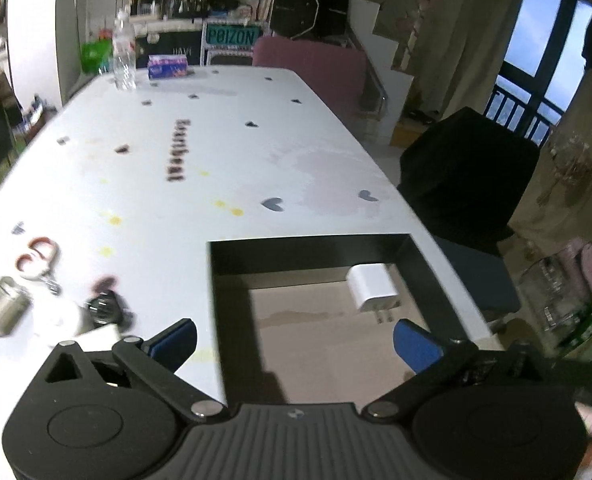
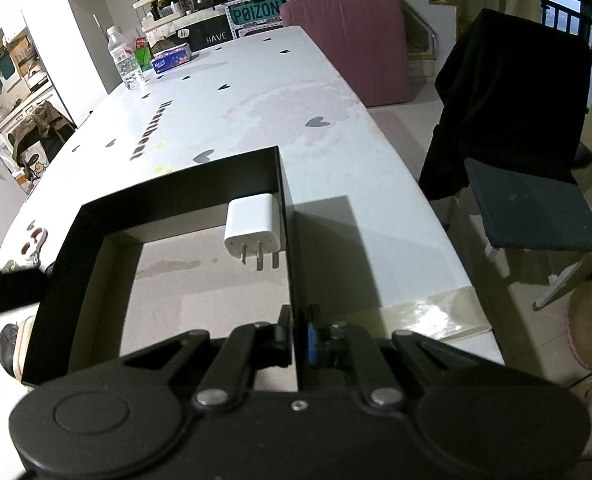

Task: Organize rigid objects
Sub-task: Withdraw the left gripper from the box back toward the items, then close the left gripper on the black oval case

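The matte black plastic left gripper [image 1: 294,342] has blue-padded fingers [image 1: 415,344], silver pivot screws and a ribbed grey housing at lower centre. The matching black right gripper [image 2: 296,338] shows what seems one blue pad.

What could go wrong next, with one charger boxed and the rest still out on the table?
The right claw pinches only the box wall; a tug could tip it and shift the charger. The scissors, metal cylinder and dark round item lie crowded together, so the open left claw may knock neighbours.
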`<state>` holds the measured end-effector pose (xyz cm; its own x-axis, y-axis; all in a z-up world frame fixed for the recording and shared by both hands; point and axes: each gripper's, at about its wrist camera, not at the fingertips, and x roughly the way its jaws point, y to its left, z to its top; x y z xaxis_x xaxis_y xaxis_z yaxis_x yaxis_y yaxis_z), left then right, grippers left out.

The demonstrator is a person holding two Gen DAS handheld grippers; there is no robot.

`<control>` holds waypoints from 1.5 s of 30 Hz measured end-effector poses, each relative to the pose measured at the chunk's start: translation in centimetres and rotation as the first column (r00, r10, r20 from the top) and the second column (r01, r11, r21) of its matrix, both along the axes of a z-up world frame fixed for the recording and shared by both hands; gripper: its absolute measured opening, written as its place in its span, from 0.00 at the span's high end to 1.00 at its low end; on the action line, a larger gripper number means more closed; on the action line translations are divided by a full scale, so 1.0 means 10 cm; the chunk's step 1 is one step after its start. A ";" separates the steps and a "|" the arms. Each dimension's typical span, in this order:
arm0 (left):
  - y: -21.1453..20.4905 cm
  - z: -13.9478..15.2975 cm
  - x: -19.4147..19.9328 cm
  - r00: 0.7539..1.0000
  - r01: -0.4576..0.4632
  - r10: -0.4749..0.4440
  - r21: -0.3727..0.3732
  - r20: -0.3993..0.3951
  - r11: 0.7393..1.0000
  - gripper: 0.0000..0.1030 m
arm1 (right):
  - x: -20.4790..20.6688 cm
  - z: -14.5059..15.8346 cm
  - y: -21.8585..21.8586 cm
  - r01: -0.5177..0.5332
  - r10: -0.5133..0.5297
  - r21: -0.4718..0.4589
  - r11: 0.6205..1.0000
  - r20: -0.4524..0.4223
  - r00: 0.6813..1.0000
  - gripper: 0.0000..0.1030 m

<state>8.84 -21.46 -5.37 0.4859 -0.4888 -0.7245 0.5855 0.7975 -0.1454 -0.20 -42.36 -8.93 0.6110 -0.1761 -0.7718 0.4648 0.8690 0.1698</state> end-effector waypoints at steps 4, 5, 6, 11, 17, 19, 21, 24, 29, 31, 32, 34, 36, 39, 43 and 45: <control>0.19 -0.03 -0.05 0.999 0.000 -0.001 0.041 0.040 0.999 0.00 | 0.00 0.00 0.00 0.000 0.000 0.000 1.000 0.000 1.000 0.93; 0.24 -0.04 -0.05 0.999 -0.001 -0.001 0.048 0.048 0.999 0.00 | 0.00 0.00 0.00 0.000 0.000 0.000 1.000 0.000 1.000 0.93; 0.30 -0.05 -0.05 0.999 -0.002 -0.001 0.052 0.054 0.999 0.00 | 0.00 0.00 0.00 0.000 0.000 0.000 1.000 0.000 1.000 0.93; 0.57 -0.07 -0.05 0.994 -0.033 0.026 0.068 0.104 0.997 0.00 | 0.00 0.00 0.00 -0.001 0.001 -0.003 1.000 -0.002 1.000 0.93; 0.87 -0.02 -0.05 0.983 -0.084 0.075 0.048 0.169 0.995 0.00 | 0.01 0.00 0.00 -0.002 0.002 -0.004 1.000 -0.003 1.000 0.93; 0.97 -0.02 -0.03 0.978 -0.109 0.100 0.040 0.182 0.993 0.00 | 0.01 0.00 0.00 -0.003 0.003 -0.005 1.000 -0.004 1.000 0.93; 1.05 -0.04 0.00 0.975 -0.134 0.125 0.036 0.185 0.990 0.00 | 0.01 0.00 0.00 -0.003 0.003 -0.006 1.000 -0.006 1.000 0.93; 1.18 -0.11 0.05 0.971 -0.172 0.162 0.040 0.178 0.984 0.00 | 0.01 -0.01 0.00 -0.004 0.004 -0.007 1.000 -0.007 1.000 0.93; 1.38 -0.28 0.10 0.962 -0.219 0.206 0.053 0.178 0.974 0.00 | 0.03 -0.01 -0.01 -0.005 0.005 -0.009 1.000 -0.011 1.000 0.93; 1.43 -0.34 0.10 0.958 -0.228 0.211 0.075 0.194 0.971 0.02 | 0.03 -0.01 0.00 -0.005 0.005 -0.010 1.000 -0.011 1.000 0.93; 1.44 -0.36 0.10 0.957 -0.224 0.203 0.088 0.206 0.971 0.02 | 0.03 -0.01 0.00 -0.005 0.005 -0.010 1.000 -0.012 1.000 0.93; 1.47 -0.42 0.08 0.958 -0.197 0.163 0.128 0.238 0.972 0.04 | 0.03 -0.01 0.00 -0.006 0.005 -0.011 1.000 -0.012 1.000 0.93; 1.50 -0.48 0.08 0.967 -0.147 0.109 0.155 0.230 0.977 0.05 | 0.04 -0.01 0.00 -0.006 0.006 -0.012 1.000 -0.013 1.000 0.93; 1.54 -0.57 0.13 0.982 -0.083 0.052 0.167 0.183 0.983 0.06 | 0.04 -0.01 0.00 -0.006 0.006 -0.011 1.000 -0.013 1.000 0.93; 1.52 -0.69 0.18 0.989 -0.019 -0.010 0.185 0.151 0.983 0.06 | 0.04 -0.01 0.01 -0.007 0.007 -0.016 1.000 -0.014 1.000 0.93; 1.49 -0.74 0.23 0.988 -0.002 -0.027 0.188 0.150 0.982 0.07 | 0.04 -0.02 0.00 -0.008 0.008 -0.018 1.000 -0.016 1.000 0.93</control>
<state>11.13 -6.57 -12.78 0.5920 -0.3581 -0.7220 0.5991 0.7948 0.0970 0.19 -42.34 -9.12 0.6005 -0.1853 -0.7779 0.4602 0.8756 0.1467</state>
